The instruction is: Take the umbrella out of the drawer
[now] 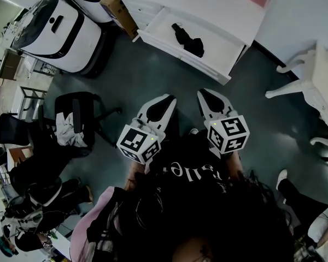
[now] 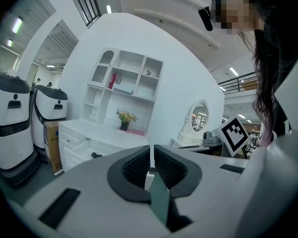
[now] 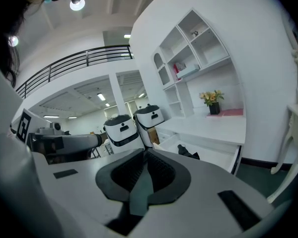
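Only gripper views show flowers (image 3: 212, 97); overhead, umbrella (image 1: 188, 41) lies in drawer (image 1: 221, 45); left gripper (image 1: 171, 98), right gripper (image 1: 201, 94) closed, empty.

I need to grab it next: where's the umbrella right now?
In the head view, the black umbrella lies inside the open white drawer, at top centre of the picture.

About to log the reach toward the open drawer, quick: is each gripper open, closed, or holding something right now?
Left gripper: closed, jaws together, holding nothing.
Right gripper: closed, jaws together, holding nothing.
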The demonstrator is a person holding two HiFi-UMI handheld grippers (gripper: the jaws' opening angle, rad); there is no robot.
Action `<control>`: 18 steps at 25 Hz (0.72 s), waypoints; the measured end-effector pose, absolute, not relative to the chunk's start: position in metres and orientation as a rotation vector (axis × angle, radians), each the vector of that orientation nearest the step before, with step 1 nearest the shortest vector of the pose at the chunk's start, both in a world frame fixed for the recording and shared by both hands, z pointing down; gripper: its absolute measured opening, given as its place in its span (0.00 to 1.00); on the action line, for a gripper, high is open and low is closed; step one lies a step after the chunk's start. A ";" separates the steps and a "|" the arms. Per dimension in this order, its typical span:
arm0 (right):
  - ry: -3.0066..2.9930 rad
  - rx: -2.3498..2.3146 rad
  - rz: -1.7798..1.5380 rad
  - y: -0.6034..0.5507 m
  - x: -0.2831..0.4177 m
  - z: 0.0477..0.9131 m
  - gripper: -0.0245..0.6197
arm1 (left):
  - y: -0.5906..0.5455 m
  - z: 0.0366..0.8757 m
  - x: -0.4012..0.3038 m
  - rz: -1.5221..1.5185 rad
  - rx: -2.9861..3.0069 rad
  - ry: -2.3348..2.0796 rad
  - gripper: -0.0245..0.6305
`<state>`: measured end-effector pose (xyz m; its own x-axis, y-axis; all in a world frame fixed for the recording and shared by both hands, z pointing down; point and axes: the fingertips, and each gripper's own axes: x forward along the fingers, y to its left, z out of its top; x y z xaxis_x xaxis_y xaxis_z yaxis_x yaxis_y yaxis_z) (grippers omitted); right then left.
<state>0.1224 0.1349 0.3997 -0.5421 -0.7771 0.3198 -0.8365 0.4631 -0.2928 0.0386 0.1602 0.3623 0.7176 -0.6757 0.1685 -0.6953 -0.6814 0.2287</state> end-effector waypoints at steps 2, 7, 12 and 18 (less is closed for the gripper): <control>-2.544 1.429 0.639 0.121 0.121 0.404 0.13 | 0.144 0.367 0.035 0.098 2.639 -1.075 0.09; -2.482 1.460 0.647 0.078 0.109 0.416 0.13 | 0.096 0.378 0.017 0.093 2.621 -1.037 0.09; -2.430 1.493 0.662 0.025 0.083 0.416 0.13 | 0.037 0.375 -0.006 0.109 2.643 -0.975 0.09; -2.375 1.546 0.695 -0.046 0.048 0.413 0.13 | -0.039 0.371 -0.044 0.132 2.672 -0.919 0.09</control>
<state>0.0483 -0.0462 0.4128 -0.4208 -0.7990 0.4296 -0.9045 0.3336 -0.2656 -0.0437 -0.0395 0.3707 0.7899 -0.5842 0.1863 -0.6130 -0.7456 0.2612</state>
